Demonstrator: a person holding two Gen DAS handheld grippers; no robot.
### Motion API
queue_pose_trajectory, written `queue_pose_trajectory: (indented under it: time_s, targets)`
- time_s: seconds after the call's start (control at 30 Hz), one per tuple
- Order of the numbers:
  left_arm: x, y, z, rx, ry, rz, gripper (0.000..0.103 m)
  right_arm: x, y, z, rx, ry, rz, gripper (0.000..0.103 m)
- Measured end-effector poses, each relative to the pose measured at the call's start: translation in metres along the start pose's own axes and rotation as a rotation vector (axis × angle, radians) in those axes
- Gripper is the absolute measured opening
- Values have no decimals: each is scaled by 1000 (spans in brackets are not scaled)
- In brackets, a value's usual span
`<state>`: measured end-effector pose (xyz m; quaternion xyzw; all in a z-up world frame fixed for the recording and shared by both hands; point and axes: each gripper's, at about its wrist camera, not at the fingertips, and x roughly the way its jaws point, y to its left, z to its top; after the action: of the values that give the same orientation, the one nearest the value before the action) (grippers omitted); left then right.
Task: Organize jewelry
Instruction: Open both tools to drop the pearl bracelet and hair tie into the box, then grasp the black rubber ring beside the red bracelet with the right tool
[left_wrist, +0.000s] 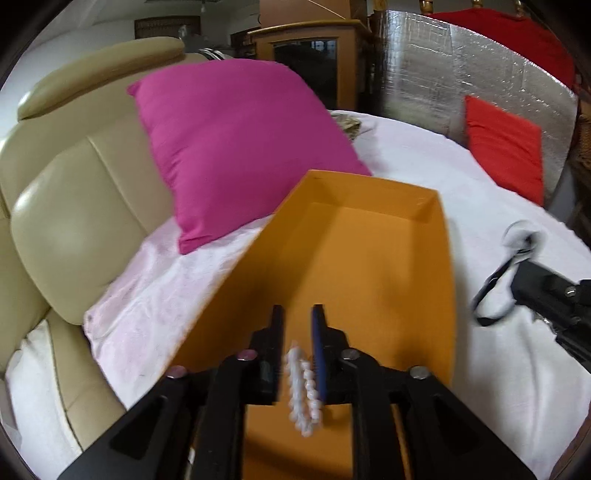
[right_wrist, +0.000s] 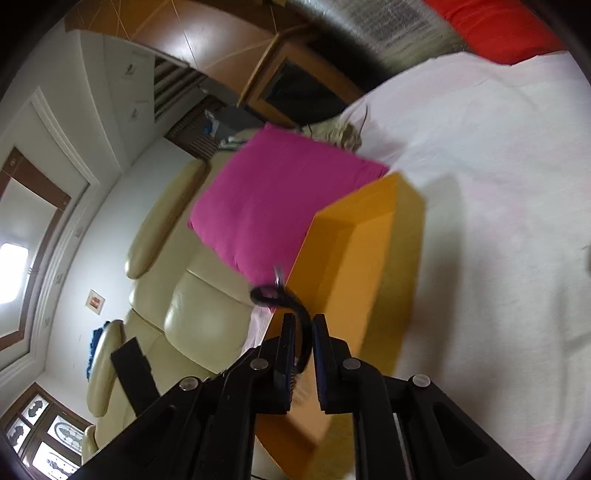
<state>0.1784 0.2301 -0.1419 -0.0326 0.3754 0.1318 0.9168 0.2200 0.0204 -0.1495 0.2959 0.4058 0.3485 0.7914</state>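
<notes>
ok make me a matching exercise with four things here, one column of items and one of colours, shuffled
Items:
1. beaded bracelet between the left hand-held gripper fingers
2. open box
3. big cushion against the sofa
4. strap held in the right hand-held gripper

Colours:
a. magenta
b. black
c. white
d. orange

Pairs: 1-c, 2-d, 3-a, 4-b
</notes>
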Motion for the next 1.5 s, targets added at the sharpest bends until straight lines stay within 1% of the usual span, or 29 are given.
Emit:
queue_pose_trajectory:
  time_s: [0.03, 0.07, 0.1, 0.13, 0.17, 0.23, 0.33, 0.43, 0.47, 0.57, 0.7, 0.83, 0.97, 1.07, 1.13, 1.17, 1.23, 1.33, 1.37, 1.5]
  targets:
    - [0, 1, 1, -7, -8, 9, 44, 9, 2, -3, -4, 21, -7, 14]
    - [-2, 4, 1, -25, -27, 31, 55, 15, 1, -7, -1, 40, -21, 27]
    - [-4, 4, 3, -34, -42, 39, 57, 21, -3, -10, 13, 57, -37, 34]
    - [-7, 4, 3, -39, -58, 41, 57, 22, -6, -13, 31, 58, -37, 50]
    - [-10, 3, 5, -41, -75, 47, 58, 20, -12, -14, 54, 47, -36, 56]
    - [-6, 1, 7, -40, -86, 57, 59, 7, -24, -12, 76, 17, -52, 56]
    - [-4, -9, 10, -23, -92, 55, 59, -30, -48, -5, 116, -39, -72, 56]
    - [-6, -22, 14, -13, -111, 54, 60, -62, -69, -3, 146, -88, -136, 56]
    - [-9, -27, 15, -9, -121, 51, 62, -74, -79, -3, 161, -102, -158, 56]
    - [-18, -48, 16, 7, -153, 35, 68, -109, -106, -2, 204, -127, -210, 56]
    - [-30, -88, 17, 60, -185, -8, 69, -162, -130, 2, 233, -185, -269, 56]
    - [-37, -133, 11, 145, -190, -61, 70, -211, -144, 6, 243, -235, -318, 56]
    - [-45, -183, -1, 239, -185, -142, 70, -263, -165, 5, 284, -288, -369, 56]
    - [-47, -219, -10, 298, -140, -253, 70, -302, -185, 1, 324, -334, -421, 55]
    - [-45, -235, -14, 315, -105, -299, 70, -323, -201, -1, 368, -347, -444, 55]
    - [-43, -245, -17, 321, -86, -318, 70, -331, -207, -2, 385, -354, -456, 55]
    - [-42, -259, -20, 333, -74, -348, 70, -347, -218, -5, 417, -369, -478, 55]
    - [-38, -283, -26, 350, -22, -452, 70, -366, -231, -7, 462, -385, -489, 55]
    - [-36, -289, -29, 360, -12, -468, 70, -369, -234, -7, 477, -385, -493, 55]
    - [-36, -308, -37, 420, -9, -474, 70, -374, -244, -8, 513, -374, -494, 55]
